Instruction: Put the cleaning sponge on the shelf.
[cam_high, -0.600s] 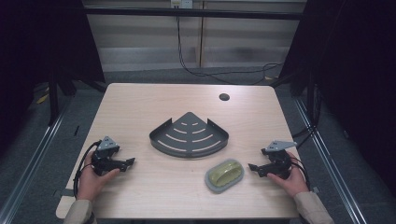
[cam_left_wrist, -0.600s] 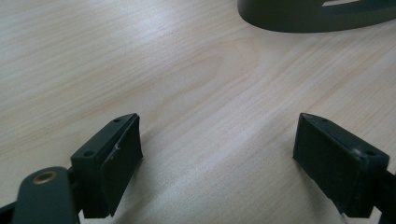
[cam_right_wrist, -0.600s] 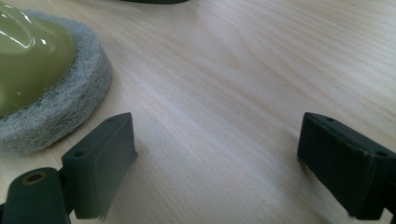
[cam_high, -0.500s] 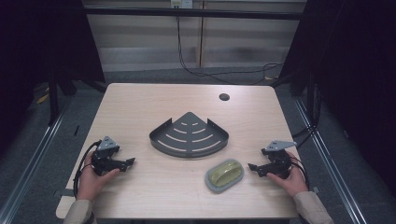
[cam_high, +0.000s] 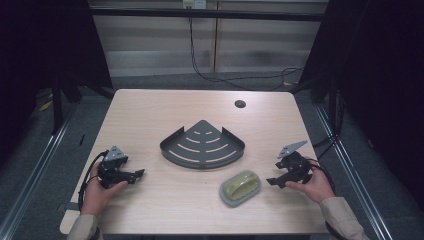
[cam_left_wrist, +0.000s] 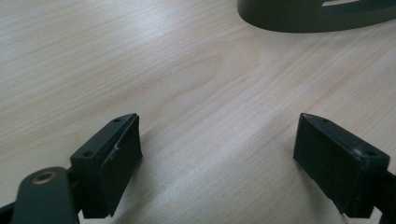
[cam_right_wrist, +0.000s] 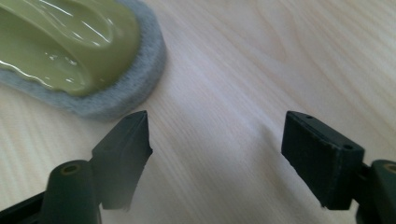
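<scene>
Olive-green glossy plastic tops the grey-felted scrubber (cam_high: 240, 187), lying just in front of the dark corner shelf (cam_high: 202, 144); light but slick above, it likely suits the empty, wide-open right gripper (cam_high: 275, 180) pinching its soft felt rim.

Corner shelf rack (cam_high: 203, 146) lies mid surface (cam_high: 150, 115), with the scrub pad (cam_high: 240, 187) nearer the person and to its right, apart from it. Left gripper (cam_high: 134, 174) sits on the surface's left side, well left of the rack; right gripper (cam_high: 272, 181) sits just right of the pad, not touching. A round hole (cam_high: 240, 104) is at the far right, behind the rack.
</scene>
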